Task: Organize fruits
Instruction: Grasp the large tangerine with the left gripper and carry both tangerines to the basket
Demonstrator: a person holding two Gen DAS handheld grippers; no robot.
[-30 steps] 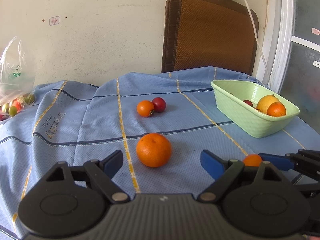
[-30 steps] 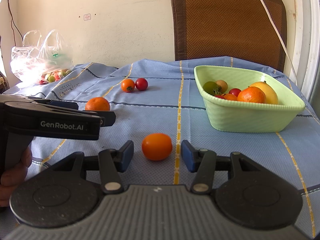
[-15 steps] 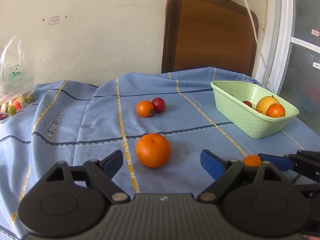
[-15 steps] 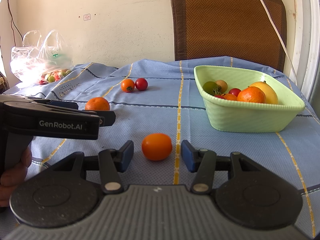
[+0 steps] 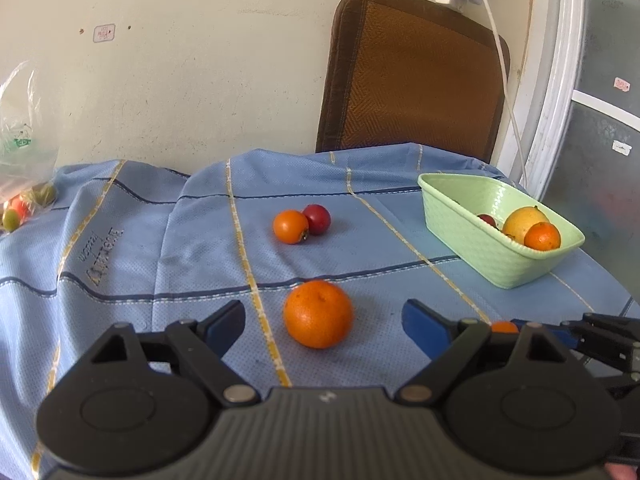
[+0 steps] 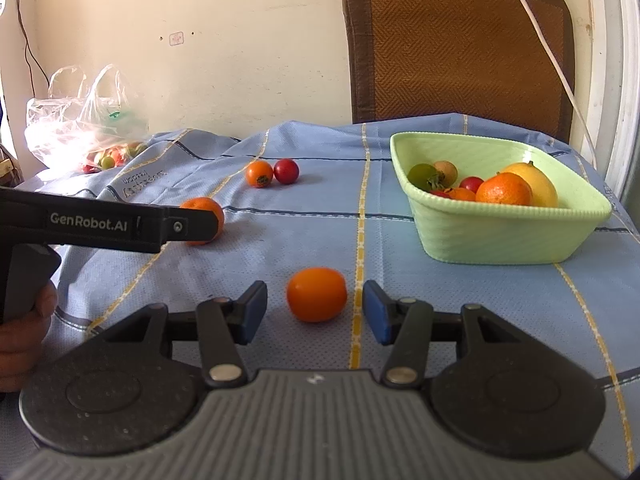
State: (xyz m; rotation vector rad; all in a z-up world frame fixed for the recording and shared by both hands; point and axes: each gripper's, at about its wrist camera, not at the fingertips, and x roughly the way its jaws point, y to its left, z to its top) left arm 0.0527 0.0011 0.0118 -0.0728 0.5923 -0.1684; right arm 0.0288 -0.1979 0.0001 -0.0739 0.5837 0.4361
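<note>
Green basket (image 6: 500, 236) on the surface holds orange, lemon and small fruits; left claw (image 5: 324, 320) spread wide around an orange (image 5: 318, 314), right claw (image 6: 316, 312) parted, untouching, beside a tangerine (image 6: 316, 294).

Plastic bag (image 5: 18, 152) cut by left edge; contents blurred.

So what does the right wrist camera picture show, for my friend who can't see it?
Open tongs sit either side of a small orange fruit on a blue striped tablecloth, not touching it. To the right, a green basket holds several fruits. Further back lie an orange, partly hidden by the other tongs, and two little fruits.
</note>
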